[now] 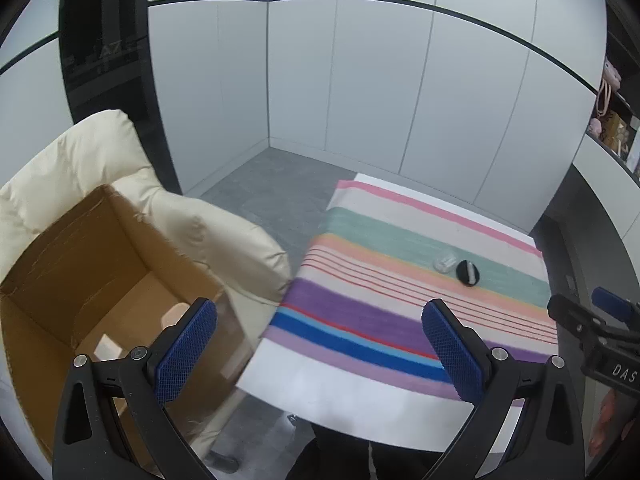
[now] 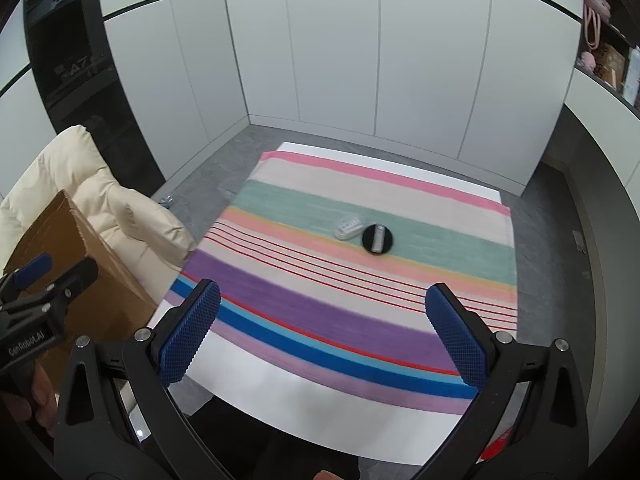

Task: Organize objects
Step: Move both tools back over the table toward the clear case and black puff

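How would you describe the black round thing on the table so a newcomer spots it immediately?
Start at the striped cloth covering the white table, then follow its green band. The black disc lies there with a pale strip across its top, just right of a small clear case. It is the only dark item on the cloth.

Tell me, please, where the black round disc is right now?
The black round disc lies on the striped cloth, on its green band, beside the clear case on its left.

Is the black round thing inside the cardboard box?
No, the black round thing lies on the striped cloth beside a small clear case, away from the cardboard box.
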### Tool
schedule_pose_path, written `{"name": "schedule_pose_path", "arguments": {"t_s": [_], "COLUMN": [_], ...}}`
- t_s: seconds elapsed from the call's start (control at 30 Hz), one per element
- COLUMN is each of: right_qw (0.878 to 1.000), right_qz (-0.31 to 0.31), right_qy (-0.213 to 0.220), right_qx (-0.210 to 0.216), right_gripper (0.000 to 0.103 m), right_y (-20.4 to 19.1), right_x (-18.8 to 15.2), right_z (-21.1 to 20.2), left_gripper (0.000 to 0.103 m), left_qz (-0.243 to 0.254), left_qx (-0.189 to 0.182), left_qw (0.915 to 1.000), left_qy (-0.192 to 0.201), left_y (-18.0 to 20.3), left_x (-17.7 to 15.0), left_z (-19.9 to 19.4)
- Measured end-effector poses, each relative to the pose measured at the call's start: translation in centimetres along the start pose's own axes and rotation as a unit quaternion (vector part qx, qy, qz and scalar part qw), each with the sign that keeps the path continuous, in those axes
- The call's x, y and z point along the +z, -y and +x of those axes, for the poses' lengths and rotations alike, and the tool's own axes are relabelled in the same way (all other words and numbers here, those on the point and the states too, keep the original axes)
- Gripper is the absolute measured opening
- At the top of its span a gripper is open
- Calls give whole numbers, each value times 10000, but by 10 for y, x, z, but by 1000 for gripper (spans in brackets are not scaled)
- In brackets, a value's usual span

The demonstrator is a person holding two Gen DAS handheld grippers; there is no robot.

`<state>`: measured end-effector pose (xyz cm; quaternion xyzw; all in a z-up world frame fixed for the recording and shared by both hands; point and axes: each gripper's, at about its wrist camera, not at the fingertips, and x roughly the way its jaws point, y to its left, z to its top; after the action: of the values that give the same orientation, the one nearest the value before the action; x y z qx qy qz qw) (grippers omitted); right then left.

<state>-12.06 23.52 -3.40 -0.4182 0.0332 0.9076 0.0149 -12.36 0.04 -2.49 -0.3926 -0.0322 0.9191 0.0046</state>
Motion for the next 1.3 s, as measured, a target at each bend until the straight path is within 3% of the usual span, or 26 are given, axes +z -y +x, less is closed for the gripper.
{"name": "schedule_pose_path", "arguments": {"t_s": [0.4, 0.67, 0.83, 1.0, 1.3], "right_qw": [9992, 9977, 9964, 9969, 9966], "right_qz": [277, 354, 285, 151, -251], "right_qy": [-142, -335, -488, -510, -719], "right_qx": [-240, -472, -637, -585, -329], "right_gripper": [103, 103, 103, 103, 103], "right_y": [59, 90, 104, 110, 107], "right_x": [-13, -29, -30, -27, -29], "right_z": [-2, 23, 57, 99, 198], "left_gripper": [103, 103, 102, 90, 90], "left_qz": [297, 686, 1028, 1264, 1340], "left_qx": [-273, -556, -631, -686, -674], "left_qw": [9991, 9951, 9913, 9860, 9833], "left_qy": [-132, -439, -525, -839, -1032], "left_y": [52, 94, 121, 146, 163], "left_x": [0, -4, -5, -13, -10], "left_z": [19, 62, 101, 153, 230]}}
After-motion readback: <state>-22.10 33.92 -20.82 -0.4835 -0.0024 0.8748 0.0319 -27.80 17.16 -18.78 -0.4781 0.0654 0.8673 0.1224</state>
